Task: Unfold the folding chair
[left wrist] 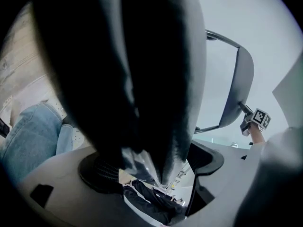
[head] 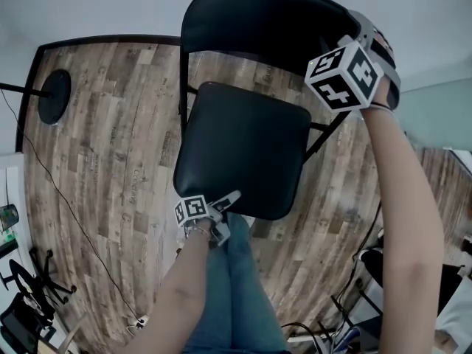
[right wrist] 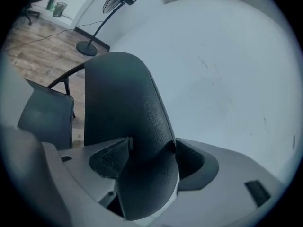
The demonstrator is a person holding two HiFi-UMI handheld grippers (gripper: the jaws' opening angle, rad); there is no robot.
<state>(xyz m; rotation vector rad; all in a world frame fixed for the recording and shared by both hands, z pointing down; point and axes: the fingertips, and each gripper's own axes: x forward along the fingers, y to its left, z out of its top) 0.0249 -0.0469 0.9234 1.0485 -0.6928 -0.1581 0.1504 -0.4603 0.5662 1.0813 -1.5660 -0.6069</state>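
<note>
Standing toward the far edge of the wooden floor (head: 110, 161), by the pale wall, the folding chair (head: 221, 72) faces the person, its black seat (head: 247, 150) lying nearly flat and its backrest (head: 251, 21) rising behind. The left gripper (head: 225, 203) sits at the seat's near edge, jaws clamped across the cushion's thickness. The right gripper (right wrist: 150, 157) pinches the backrest at its upper right corner, both ribbed pads pressed against the padded rim.

The chair's legs are mostly hidden beneath the seat in the head view; only thin struts show at the sides. The left gripper view is largely filled by the dark, blurred seat, so little of its surface can be made out. From above, the right gripper's jaw tips are hidden behind its marker cube (head: 344, 76).

The right forearm (head: 405, 198) stretches long and straight toward the backrest. The left forearm (head: 177, 293) is held low, just beside the person's jeans (head: 236, 286).
</note>
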